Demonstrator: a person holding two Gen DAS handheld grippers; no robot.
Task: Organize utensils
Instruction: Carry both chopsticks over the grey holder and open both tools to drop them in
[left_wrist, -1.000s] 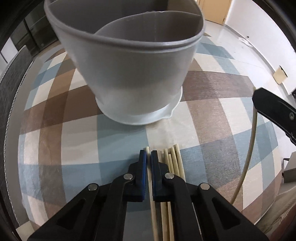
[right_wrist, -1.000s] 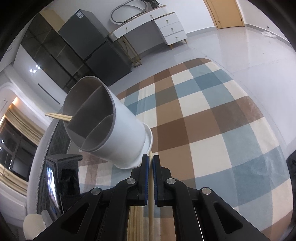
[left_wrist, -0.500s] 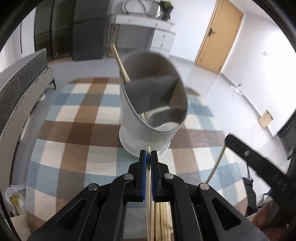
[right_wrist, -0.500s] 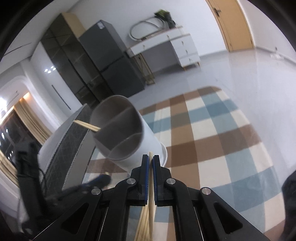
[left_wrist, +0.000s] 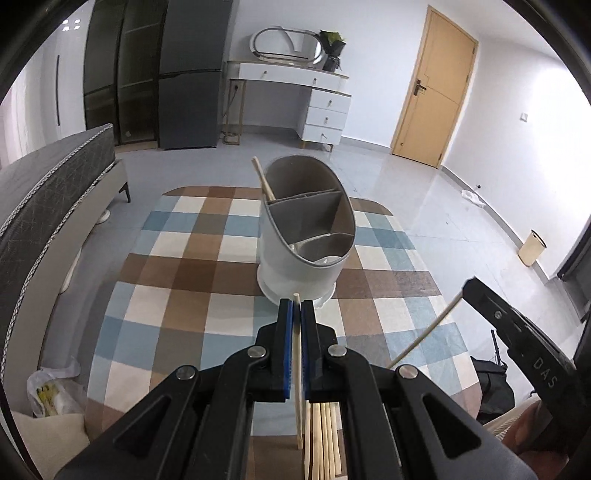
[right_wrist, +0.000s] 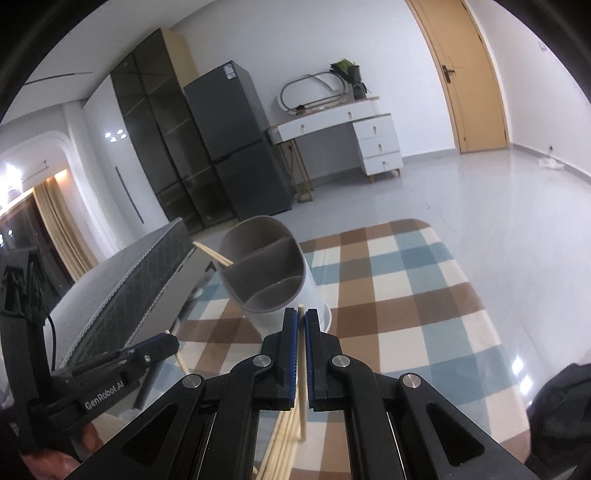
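A grey-and-white utensil holder (left_wrist: 306, 236) with divided compartments stands on the checked tablecloth (left_wrist: 184, 295). One chopstick (left_wrist: 261, 181) leans out of its back compartment. My left gripper (left_wrist: 296, 306) is shut on a single pale chopstick (left_wrist: 297, 369), raised just short of the holder's base. Several loose chopsticks (left_wrist: 325, 435) lie on the cloth under it. In the right wrist view my right gripper (right_wrist: 301, 314) is shut on another chopstick (right_wrist: 302, 362), its tip near the holder (right_wrist: 273, 280). The left gripper's finger (right_wrist: 122, 365) shows at the lower left there.
A dark quilted bed (left_wrist: 44, 206) runs along the table's left side. On the floor below it lies a plastic bag (left_wrist: 51, 387). A small bin (left_wrist: 532, 247) stands by the right wall. Fridge, white dresser (left_wrist: 295, 92) and door are far behind.
Both grippers have risen and drawn back from the holder, each keeping its chopstick. The holder now looks smaller and farther, and the views have tilted up to show the room.
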